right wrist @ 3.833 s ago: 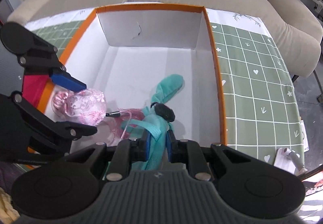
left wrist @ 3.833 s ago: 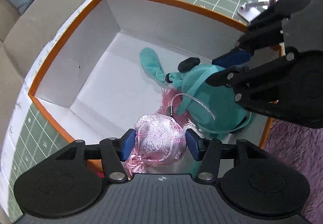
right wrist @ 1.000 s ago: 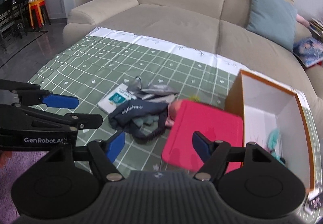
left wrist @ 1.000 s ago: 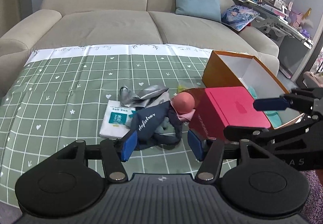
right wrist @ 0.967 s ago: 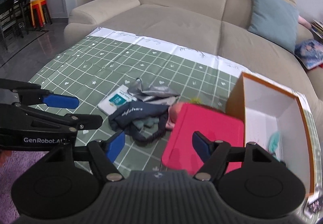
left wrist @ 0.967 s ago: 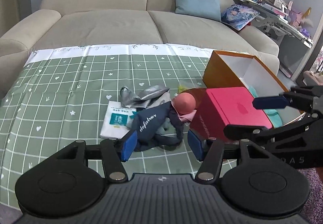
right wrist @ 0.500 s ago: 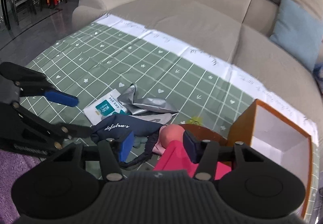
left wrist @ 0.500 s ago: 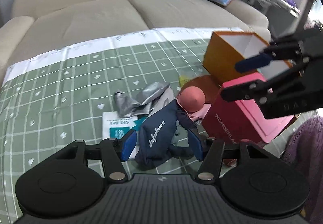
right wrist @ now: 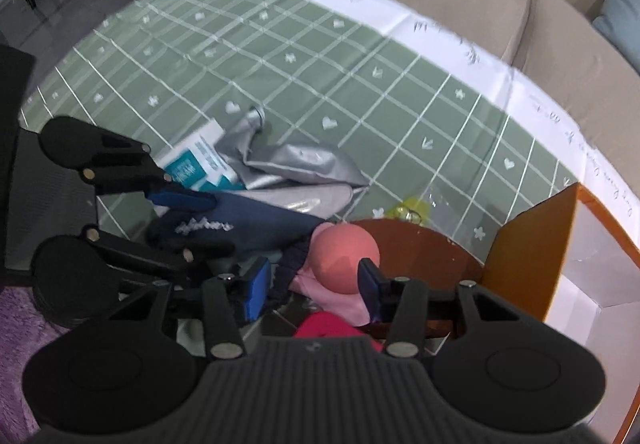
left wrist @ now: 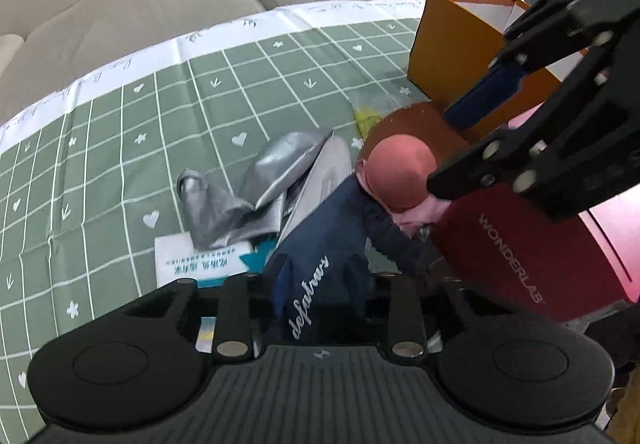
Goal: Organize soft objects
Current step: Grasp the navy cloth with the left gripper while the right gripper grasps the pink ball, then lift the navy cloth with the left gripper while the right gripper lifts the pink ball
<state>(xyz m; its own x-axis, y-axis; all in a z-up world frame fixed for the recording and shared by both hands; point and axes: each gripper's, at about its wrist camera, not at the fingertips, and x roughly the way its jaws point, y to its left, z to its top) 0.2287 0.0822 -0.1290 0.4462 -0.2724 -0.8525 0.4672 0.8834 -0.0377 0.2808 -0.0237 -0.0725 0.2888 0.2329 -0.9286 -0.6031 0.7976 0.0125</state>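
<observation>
Left tool (left wrist: 322, 284) is spread w/ the navy pouch (left wrist: 320, 244) right between its fingers, long axis running fwd. Right tool (right wrist: 312, 284), also spread, brackets the pink ball (right wrist: 345, 258) next to it.

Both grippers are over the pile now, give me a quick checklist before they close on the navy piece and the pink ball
1. Left gripper open around the navy garment: ok.
2. Right gripper open, pink ball between its fingers: ok.
3. Ball free of other fabric: not ok, it lies against pink cloth.
4. Navy garment free of the silver fabric: cannot tell, they overlap.
5. Orange box open to receive items: ok.
6. Grippers apart from each other: ok, though close.
</observation>
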